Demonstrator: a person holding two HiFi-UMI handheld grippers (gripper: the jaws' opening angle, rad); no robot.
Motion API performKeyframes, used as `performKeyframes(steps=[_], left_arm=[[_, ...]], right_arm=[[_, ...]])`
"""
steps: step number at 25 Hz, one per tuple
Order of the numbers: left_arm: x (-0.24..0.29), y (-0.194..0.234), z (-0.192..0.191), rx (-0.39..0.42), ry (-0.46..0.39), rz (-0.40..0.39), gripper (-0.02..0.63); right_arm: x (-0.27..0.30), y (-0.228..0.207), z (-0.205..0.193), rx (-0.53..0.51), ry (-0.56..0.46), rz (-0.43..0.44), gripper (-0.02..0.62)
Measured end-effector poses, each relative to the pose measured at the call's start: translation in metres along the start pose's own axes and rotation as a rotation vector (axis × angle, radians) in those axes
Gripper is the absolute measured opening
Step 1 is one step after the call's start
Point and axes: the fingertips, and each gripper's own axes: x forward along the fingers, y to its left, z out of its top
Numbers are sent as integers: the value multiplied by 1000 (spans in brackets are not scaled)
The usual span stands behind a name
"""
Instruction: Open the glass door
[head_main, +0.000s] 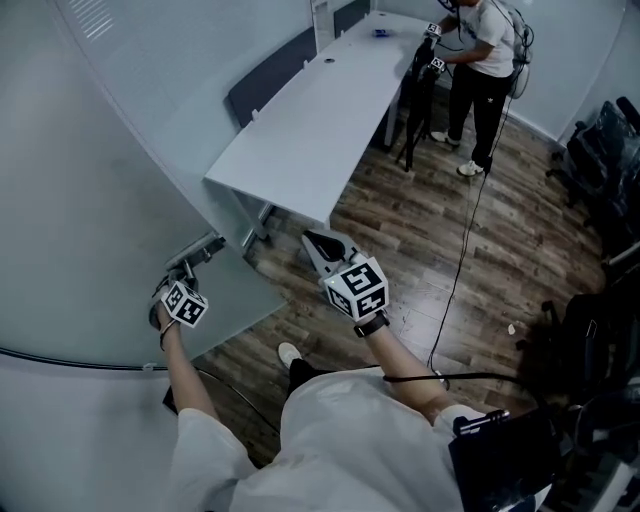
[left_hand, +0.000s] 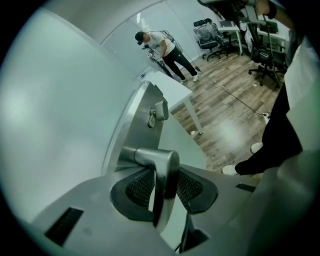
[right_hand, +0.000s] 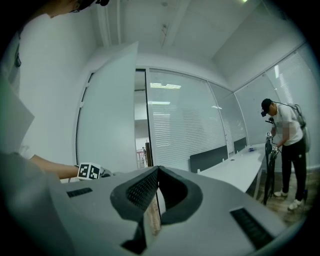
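glass door (left_hand: 60, 100) frosted; bent steel lever handle (left_hand: 161, 172).

A person at a frosted glass door, with one pair of tongs at its handle

Seen from above, a person in a white shirt reaches the left tongs (head_main: 182, 272) to the metal handle (head_main: 203, 247) of the glass door (head_main: 90, 200) at the near left. The right tongs (head_main: 318, 243), jaws together, hang apart from it over the wooden floor (head_main: 500, 250). A long white bench (head_main: 320, 110) runs from just beyond the door to the far side, where a second person (head_main: 485, 60) stands beside a dark tripod (head_main: 415, 100). A cable (head_main: 462, 250) trails across the floor from there toward the near right. Dark chairs (head_main: 600, 150) sit at the far right.
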Motion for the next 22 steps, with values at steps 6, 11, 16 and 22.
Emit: performKeyframes(steps=[6,11,16,22], left_arm=[[-19,-25,-5,-1,37,53,103],[-37,-49,-9,19,26,50,103],[-60,-71,-12,66,-8,61,103],[-99,-93,-17,138,-56,73,103]], right_arm=[[-38,9,-8,26,18,42,3],[-50,36,-3,15,26,79,3],[-64,75,3,6,13,83,3],[-96,146,-10,17,52,84,3]])
